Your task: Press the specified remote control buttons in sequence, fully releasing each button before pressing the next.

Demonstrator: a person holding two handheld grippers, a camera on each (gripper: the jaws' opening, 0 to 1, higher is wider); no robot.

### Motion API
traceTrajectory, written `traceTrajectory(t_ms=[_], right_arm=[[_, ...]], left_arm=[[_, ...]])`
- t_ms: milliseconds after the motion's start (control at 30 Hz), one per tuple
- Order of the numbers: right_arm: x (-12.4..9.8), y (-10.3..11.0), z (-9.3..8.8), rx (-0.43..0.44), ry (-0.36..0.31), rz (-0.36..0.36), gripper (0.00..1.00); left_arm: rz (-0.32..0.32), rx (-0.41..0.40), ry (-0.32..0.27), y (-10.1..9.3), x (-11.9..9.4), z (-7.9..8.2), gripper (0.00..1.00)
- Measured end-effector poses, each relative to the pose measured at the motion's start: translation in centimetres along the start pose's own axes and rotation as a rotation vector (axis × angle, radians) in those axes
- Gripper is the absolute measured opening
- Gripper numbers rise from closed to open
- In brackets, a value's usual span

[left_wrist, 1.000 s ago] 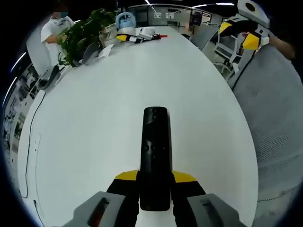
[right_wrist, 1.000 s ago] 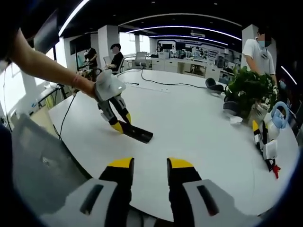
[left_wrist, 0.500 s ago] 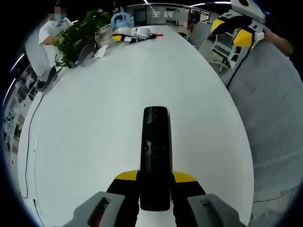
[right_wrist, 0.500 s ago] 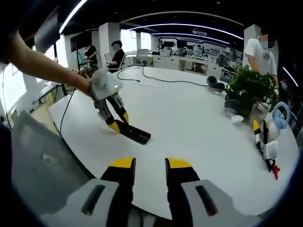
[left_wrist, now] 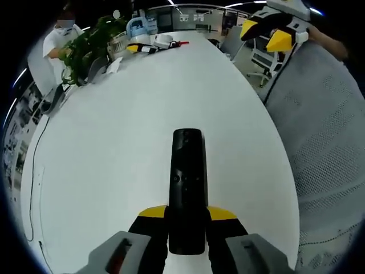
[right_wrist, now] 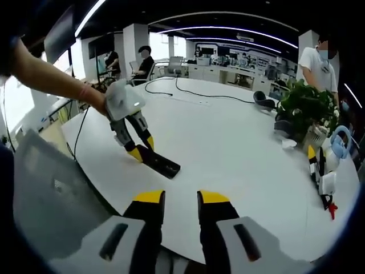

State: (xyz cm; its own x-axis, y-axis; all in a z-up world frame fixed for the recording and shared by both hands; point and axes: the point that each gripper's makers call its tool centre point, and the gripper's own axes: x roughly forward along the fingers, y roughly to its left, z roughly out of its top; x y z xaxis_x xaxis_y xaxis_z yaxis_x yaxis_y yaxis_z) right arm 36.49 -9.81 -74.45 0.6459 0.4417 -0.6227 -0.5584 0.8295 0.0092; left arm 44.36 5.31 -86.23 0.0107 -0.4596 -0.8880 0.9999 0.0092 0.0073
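A black remote [left_wrist: 187,181] lies lengthwise between the yellow-tipped jaws of my left gripper [left_wrist: 187,220], which is shut on its near end; the buttons face up, just above the white table [left_wrist: 114,148]. In the right gripper view, a hand holds that left gripper [right_wrist: 140,153] tilted down, and the remote [right_wrist: 160,163] slants to the tabletop near the table's edge. My right gripper [right_wrist: 181,198] hovers off the near edge, apart from the remote, its jaws a narrow gap apart with nothing between them. It also shows in the left gripper view as the right gripper [left_wrist: 267,29] at the top right.
A potted plant [right_wrist: 303,104], a blue jug [right_wrist: 337,140] and small white items [left_wrist: 162,41] stand at the table's far end. A black cable [right_wrist: 188,96] crosses the table. A grey mesh chair back [left_wrist: 328,148] borders the table edge. People stand beyond.
The left gripper view has turned a little, so the table's far end and the right gripper have slid leftward in it. My right jaws have closed in slightly. The remote stays gripped.
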Motion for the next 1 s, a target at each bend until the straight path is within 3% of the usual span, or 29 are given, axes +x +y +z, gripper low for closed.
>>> traceTrajectory(t_ms=[1000], right_arm=[[0.1,0.6,-0.3,-0.015,0.018,0.029,0.17]], left_arm=[[-0.011,0.018,-0.002,-3.2,0.0,0.0,0.25]])
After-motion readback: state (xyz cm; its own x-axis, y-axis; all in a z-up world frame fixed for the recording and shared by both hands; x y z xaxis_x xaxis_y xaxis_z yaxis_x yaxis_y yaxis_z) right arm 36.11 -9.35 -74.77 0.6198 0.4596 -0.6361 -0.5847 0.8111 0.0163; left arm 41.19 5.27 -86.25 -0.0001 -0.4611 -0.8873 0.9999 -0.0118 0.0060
